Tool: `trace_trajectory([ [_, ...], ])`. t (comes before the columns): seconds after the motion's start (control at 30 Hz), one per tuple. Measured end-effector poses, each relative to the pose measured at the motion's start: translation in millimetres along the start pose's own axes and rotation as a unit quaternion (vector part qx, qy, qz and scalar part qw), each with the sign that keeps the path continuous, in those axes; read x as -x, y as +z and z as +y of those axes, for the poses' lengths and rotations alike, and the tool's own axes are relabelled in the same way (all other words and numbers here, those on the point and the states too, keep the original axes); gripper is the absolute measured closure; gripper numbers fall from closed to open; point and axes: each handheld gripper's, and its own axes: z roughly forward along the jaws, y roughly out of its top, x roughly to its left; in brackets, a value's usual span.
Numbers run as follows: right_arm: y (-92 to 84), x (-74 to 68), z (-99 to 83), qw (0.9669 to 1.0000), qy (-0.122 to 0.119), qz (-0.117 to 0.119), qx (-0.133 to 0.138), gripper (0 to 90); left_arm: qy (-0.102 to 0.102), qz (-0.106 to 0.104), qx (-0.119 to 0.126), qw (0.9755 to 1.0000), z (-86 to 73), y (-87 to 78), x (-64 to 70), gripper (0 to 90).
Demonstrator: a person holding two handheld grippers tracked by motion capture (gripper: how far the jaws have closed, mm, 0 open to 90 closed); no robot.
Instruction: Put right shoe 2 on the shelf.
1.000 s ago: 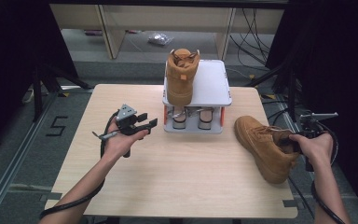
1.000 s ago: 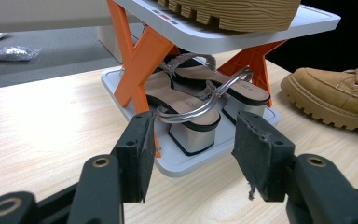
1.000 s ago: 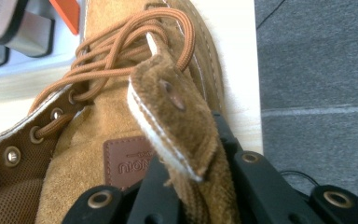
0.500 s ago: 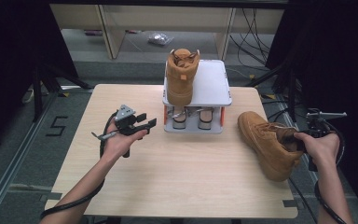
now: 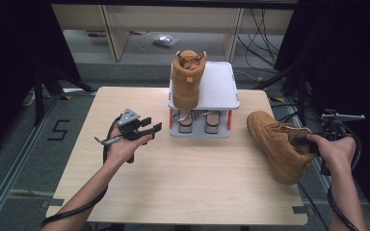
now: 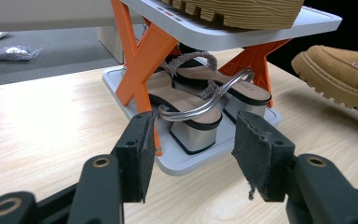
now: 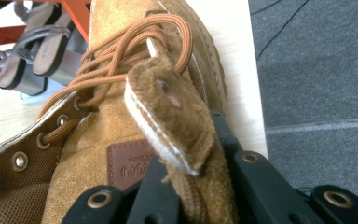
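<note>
1. I am working at the bench [image 5: 183, 183], and the step in hand looks like bringing the second boot [image 5: 279, 144] to the shoe rack [image 5: 221, 89], where its mate, the first boot [image 5: 187, 79], is already standing upright on the top shelf, left of the bare half.

2. My right hand-held gripper [image 7: 186, 196] is clamping the second boot by its tongue [image 7: 168, 116], jaws nearly together on the suede. In the high view the boot is sitting at the bench's right edge, toe pointing toward the rack, well apart from it.

3. My left hand-held gripper [image 6: 191, 154] is waiting with its jaws apart and nothing between them, aimed at the rack's lower shelf.

4. The next move, as I judge it, is calling for a lift high enough to clear the top shelf's rim, then setting the sole flat just beside the first boot; a tongue grip may be letting the heavy boot swing.

5. The left gripper view is showing what the high view is half hiding: a pair of sandals [image 6: 200, 102] with block heels on the lower shelf, between orange legs [image 6: 144, 51].

6. The right gripper view is showing the laces [image 7: 121, 56] and the exact pinch on the tongue.
</note>
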Motion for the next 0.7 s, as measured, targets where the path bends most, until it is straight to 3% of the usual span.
trace_trajectory([
  [0.13,-4.5,-1.7,4.8,0.9998,-0.010,-0.008,0.013,85.5,-0.001,0.000,0.007,1.0000,2.1,1.6,0.1,47.4],
  [0.17,-6.2,-3.4,6.1,1.0000,0.002,0.004,0.008,85.5,-0.002,0.002,0.006,1.0000,2.8,1.9,0.6,47.4],
  [0.23,-8.5,-3.5,7.9,0.9999,-0.002,-0.011,0.011,85.5,0.000,-0.001,0.007,1.0000,4.3,3.0,1.1,47.4],
  [0.4,-13.9,-5.4,8.5,0.9997,0.009,-0.009,0.018,85.6,0.002,-0.004,0.008,1.0000,6.3,2.3,4.1,47.4],
  [0.47,-15.4,-8.3,8.4,0.9994,0.026,-0.001,0.021,85.5,0.003,-0.007,0.010,0.9999,5.7,0.7,4.7,47.4],
  [0.6,-17.2,-9.7,11.5,0.9995,0.019,-0.005,0.026,85.5,0.003,-0.004,0.006,1.0000,4.2,-3.4,5.9,47.4],
  [0.7,-17.6,-12.6,13.9,0.9991,0.032,0.000,0.028,85.6,0.005,-0.006,0.009,0.9999,4.6,-6.4,5.9,47.4],
])
